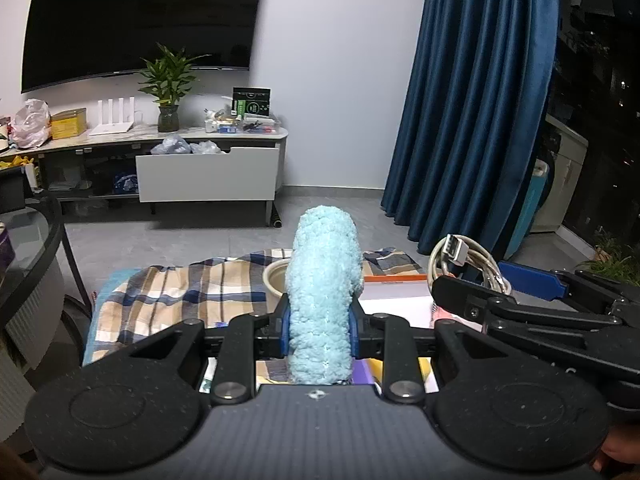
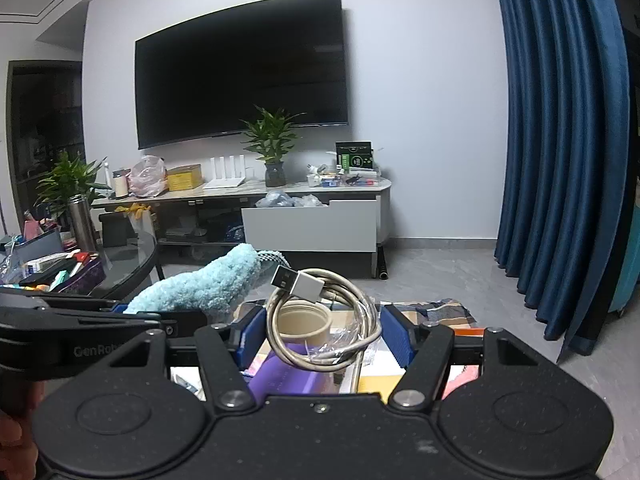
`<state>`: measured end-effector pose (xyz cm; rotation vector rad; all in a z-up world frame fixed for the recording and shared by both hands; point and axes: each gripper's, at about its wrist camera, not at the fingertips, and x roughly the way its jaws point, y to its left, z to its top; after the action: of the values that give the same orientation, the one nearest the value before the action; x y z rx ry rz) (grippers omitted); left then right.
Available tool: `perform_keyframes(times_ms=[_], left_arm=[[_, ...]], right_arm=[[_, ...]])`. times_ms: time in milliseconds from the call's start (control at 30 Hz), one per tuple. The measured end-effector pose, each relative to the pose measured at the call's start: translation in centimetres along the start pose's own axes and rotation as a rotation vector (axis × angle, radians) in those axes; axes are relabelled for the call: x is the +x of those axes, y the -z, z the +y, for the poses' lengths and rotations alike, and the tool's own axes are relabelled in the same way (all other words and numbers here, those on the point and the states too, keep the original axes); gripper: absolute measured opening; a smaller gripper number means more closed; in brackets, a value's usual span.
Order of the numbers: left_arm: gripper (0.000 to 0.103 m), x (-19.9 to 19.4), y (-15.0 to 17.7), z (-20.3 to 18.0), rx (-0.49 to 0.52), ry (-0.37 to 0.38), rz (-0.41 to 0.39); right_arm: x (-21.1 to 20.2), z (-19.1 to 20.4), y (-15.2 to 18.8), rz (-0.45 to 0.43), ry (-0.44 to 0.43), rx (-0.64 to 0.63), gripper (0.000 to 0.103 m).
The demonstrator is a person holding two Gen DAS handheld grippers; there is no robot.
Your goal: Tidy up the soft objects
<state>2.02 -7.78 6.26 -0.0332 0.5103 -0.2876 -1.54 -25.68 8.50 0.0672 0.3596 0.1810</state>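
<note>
My left gripper (image 1: 320,334) is shut on a fluffy light-blue sock (image 1: 325,288) that sticks up and forward between the blue pads; the sock also shows in the right wrist view (image 2: 200,284), held up at left. My right gripper (image 2: 322,334) holds a coiled white USB cable (image 2: 324,320) between its blue pads; the coil spans the gap and its plug points up-left. The cable also shows in the left wrist view (image 1: 468,262), at right, beside the sock. Both grippers are raised above a plaid cloth (image 1: 172,296).
A beige round cup (image 2: 304,322) stands below on the cloth among papers and a purple book (image 2: 280,376). A glass table (image 2: 120,264) with clutter is at left. A TV cabinet (image 1: 208,172) with an open drawer stands at the wall; blue curtains (image 1: 472,100) hang at right.
</note>
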Motion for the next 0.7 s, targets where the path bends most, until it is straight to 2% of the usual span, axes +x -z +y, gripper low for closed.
perform_keyframes(times_ms=[700], left_arm=[[0.028, 2.2, 0.4, -2.5, 0.036, 0.048, 0.035]], right_arm=[[-0.1, -3.0, 0.3, 0.003, 0.068, 0.058, 0.076]])
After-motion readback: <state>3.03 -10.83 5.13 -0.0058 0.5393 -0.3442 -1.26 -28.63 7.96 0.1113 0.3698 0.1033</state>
